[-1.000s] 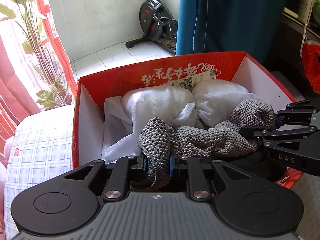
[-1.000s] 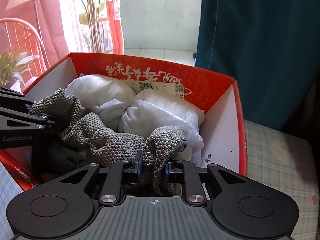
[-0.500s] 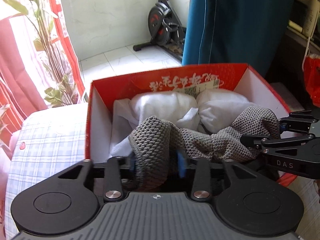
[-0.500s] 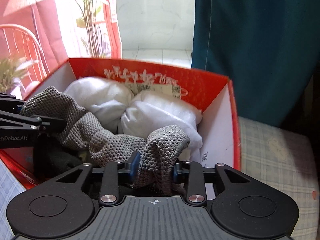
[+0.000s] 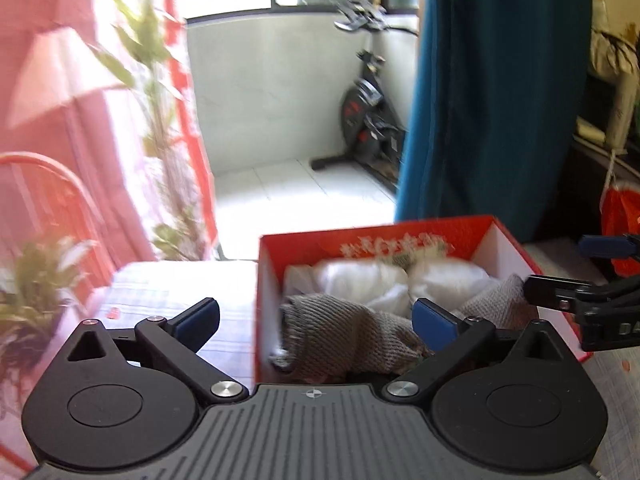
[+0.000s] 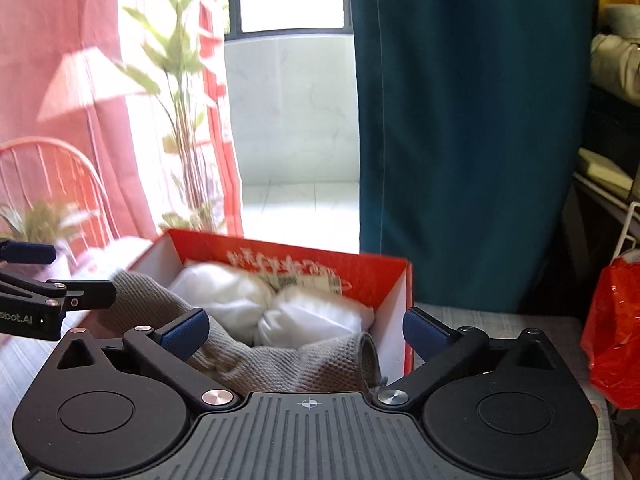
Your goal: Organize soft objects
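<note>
Left tongs: jaws spread wide, having just been opening; blue pads clear of everything, nothing clamped. Between and beyond them, in the left wrist view, lies the grey knitted cloth, slumped at the near side of the red box, not touched by either pad as far as the blurred frame shows. Right tongs: also spread wide after just opening, pads free, nothing gripped; the same grey cloth lies draped across the box's near edge between the fingers, one rolled end close to the box's right wall. Each tongs shows in the other's view: right tongs at the right edge of the left wrist view, fingers apart above the cloth's far end; left tongs at the left edge of the right wrist view, likewise apart. Behind the grey cloth, inside the box, two white fabric bundles sit side by side against the back wall, which carries printed lettering and a paper label. The box rests on a pale checked cover; whether bed or tabletop cannot be told. Further out: teal curtain, pink curtain, leafy plant, exercise bike on white tiles, red plastic bag at right.
</note>
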Available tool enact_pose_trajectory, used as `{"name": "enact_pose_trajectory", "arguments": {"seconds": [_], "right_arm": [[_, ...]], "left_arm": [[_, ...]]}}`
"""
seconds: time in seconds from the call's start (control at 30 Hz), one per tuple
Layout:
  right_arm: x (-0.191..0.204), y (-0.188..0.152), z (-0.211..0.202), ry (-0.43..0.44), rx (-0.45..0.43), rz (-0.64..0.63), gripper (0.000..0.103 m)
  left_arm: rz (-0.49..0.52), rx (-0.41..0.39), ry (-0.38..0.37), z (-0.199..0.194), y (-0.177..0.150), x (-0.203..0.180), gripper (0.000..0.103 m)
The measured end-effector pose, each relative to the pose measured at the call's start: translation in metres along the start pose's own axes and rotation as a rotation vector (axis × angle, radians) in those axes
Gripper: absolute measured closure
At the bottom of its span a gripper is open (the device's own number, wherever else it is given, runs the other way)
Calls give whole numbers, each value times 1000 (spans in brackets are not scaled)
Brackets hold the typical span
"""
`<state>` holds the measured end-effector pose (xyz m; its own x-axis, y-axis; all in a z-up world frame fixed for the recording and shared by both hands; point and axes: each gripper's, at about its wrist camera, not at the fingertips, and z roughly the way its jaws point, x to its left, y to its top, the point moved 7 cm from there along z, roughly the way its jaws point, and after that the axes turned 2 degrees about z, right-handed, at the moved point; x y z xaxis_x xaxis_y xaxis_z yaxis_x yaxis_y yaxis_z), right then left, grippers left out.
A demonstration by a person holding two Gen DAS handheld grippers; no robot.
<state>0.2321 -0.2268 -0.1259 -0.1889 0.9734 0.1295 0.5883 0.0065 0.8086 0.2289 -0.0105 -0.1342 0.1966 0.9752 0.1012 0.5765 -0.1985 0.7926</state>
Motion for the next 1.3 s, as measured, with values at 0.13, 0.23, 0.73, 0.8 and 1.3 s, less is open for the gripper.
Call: {"name": "enact_pose_trajectory", "arguments": {"seconds": [0.13, 0.23, 0.73, 0.8, 1.3], "right_arm": [[3, 9, -30, 29, -49, 37, 0], [5, 15, -55, 43, -79, 56, 0], [15, 45, -187, 69, -257, 105, 0], [14, 44, -197, 90, -252, 128, 0], [5, 35, -221, 23, -278, 116, 0]], "left_arm": [[-22, -45, 43, -33, 7, 8, 0], [-50, -70, 96, -56, 11, 13, 0], [-97, -176, 188, -164, 21, 18, 0], [-119, -184, 175, -175, 18, 18, 0], [-138, -198, 238, -205, 5, 19, 0]]}}
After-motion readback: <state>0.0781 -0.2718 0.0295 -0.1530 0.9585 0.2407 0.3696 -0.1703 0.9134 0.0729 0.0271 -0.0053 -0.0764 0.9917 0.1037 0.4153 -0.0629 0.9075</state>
